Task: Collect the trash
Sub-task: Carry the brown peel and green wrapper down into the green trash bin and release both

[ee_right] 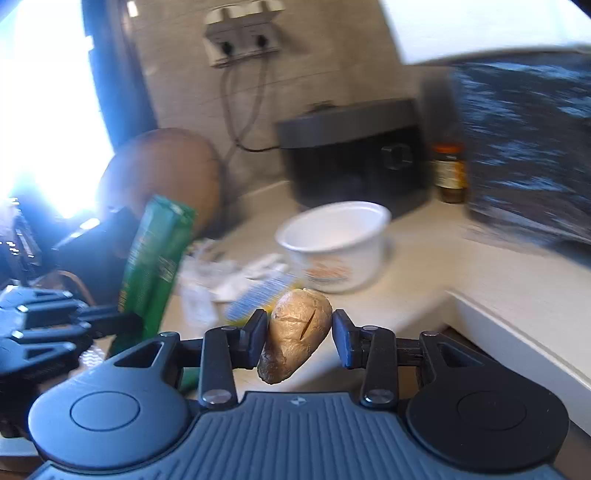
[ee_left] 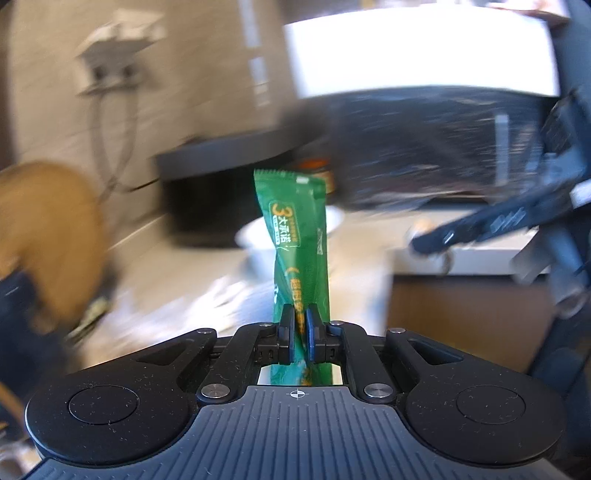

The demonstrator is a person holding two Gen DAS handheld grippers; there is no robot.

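Observation:
My left gripper (ee_left: 300,314) is shut on a long green sachet (ee_left: 295,229) with yellow print, which stands up between its pads above the counter. In the right wrist view the same green sachet (ee_right: 155,258) shows at the left, with the left gripper (ee_right: 107,321) below it. My right gripper (ee_right: 299,325) is shut on a wrinkled brown lump (ee_right: 291,343) with a slit in its skin. Both views are blurred.
A white bowl (ee_right: 332,243) stands on the pale counter (ee_right: 517,325), with several white scraps of wrapper (ee_right: 229,277) beside it. Behind are a black appliance (ee_right: 351,158), a jar (ee_right: 448,173), a round wooden board (ee_right: 166,166) and a wall socket (ee_right: 240,33). A dark mass (ee_right: 524,147) fills the right.

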